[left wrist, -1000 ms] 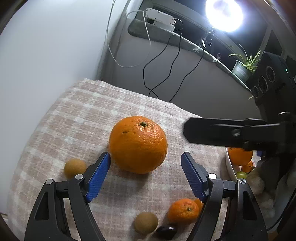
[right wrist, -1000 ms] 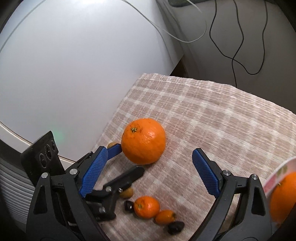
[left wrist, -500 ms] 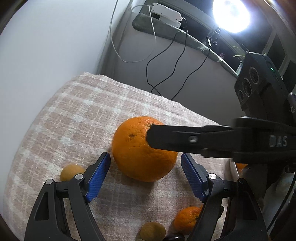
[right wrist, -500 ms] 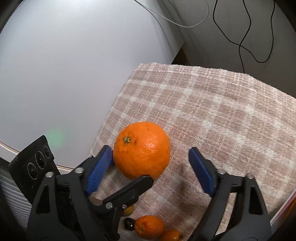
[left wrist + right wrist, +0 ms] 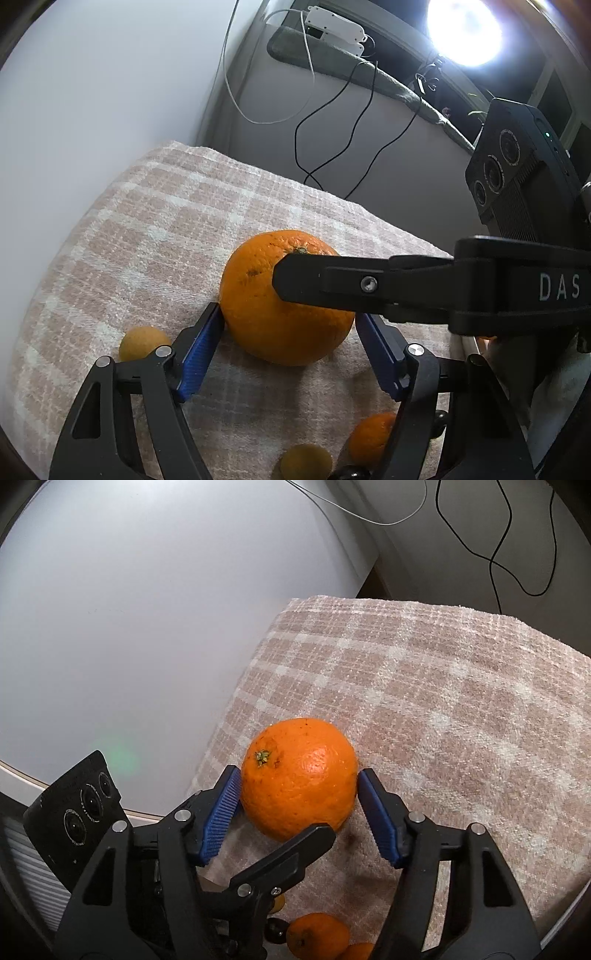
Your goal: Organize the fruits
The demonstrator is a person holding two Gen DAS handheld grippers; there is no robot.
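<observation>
A large orange (image 5: 280, 302) rests on the checked cloth (image 5: 166, 229); it also shows in the right wrist view (image 5: 299, 775). My right gripper (image 5: 299, 812) has closed its blue pads on both sides of the orange. Its black finger (image 5: 369, 284) crosses the orange in the left wrist view. My left gripper (image 5: 291, 350) stands around the same orange from another side, its left pad touching, its right pad close beside it. One left finger (image 5: 280, 860) reaches under the orange in the right wrist view.
Small fruits lie near me on the cloth: a yellow-brown one (image 5: 142, 341), another (image 5: 304, 461), a mandarin (image 5: 369, 437), a dark one (image 5: 351, 472). The cloth's edge drops off by the white wall (image 5: 147, 609). Cables hang behind.
Both grippers have moved in on the large orange. The right jaws have narrowed from wide open onto its sides; the left jaws have narrowed to its sides.
</observation>
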